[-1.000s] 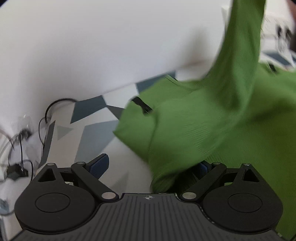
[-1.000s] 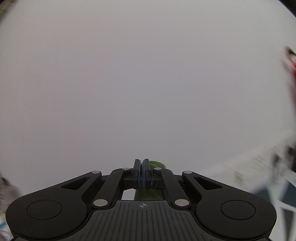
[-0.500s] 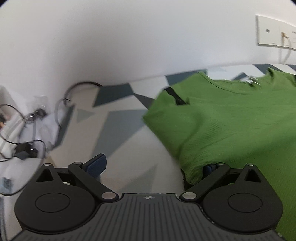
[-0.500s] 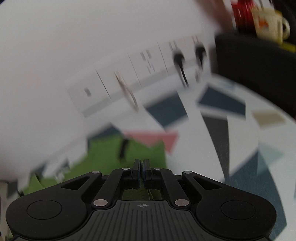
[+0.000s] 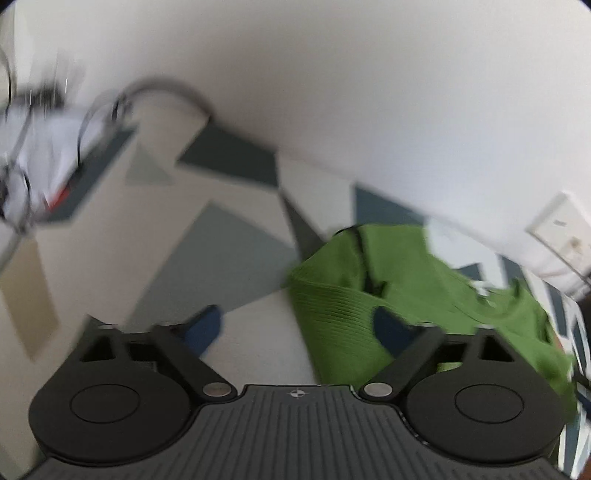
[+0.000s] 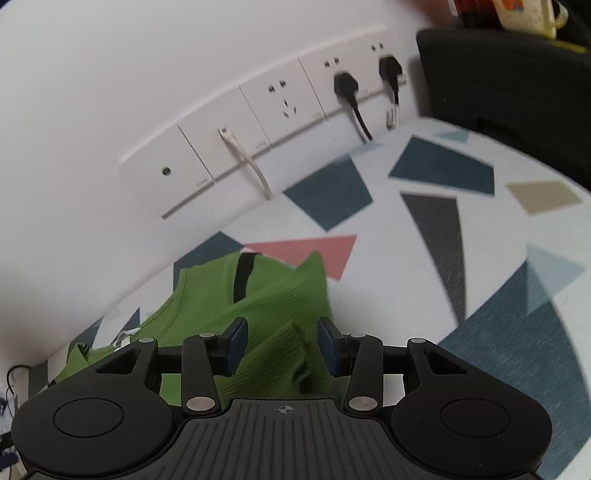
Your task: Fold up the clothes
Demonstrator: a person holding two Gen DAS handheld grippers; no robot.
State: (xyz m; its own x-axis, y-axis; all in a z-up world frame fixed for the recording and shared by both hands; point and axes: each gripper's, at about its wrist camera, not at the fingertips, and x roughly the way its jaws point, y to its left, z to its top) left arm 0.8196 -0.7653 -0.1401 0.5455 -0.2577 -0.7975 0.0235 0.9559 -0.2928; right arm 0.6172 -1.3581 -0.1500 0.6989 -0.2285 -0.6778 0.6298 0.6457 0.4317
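A green ribbed garment [image 6: 280,295] lies bunched on a white table [image 6: 498,258] patterned with blue, grey, pink and tan shapes, close to the wall at the far side. The right gripper [image 6: 283,345] hangs low over the near end of the cloth with its blue-padded fingers [image 6: 236,341] spread wide; a raised fold of green stands up in the gap between them, and neither pad visibly presses on it. A black strap or trim [image 6: 242,277] crosses the fabric further off, near the neckline. Along the wall runs a row of white sockets [image 6: 280,99], two with black plugs [image 6: 345,85] in them and one with a white cable [image 6: 247,162] hanging out. To the far right sits something dark and boxy [image 6: 509,77] with a cream mug [image 6: 524,14] above it. Seen from the left gripper [image 5: 299,325], which is also wide open, the garment [image 5: 388,291] lies to the right, its edge draped across that gripper's right finger [image 5: 391,328], while the left finger sits over bare tabletop [image 5: 229,236]. That view is blurred; a tangle of cables [image 5: 44,110] shows at the far left.
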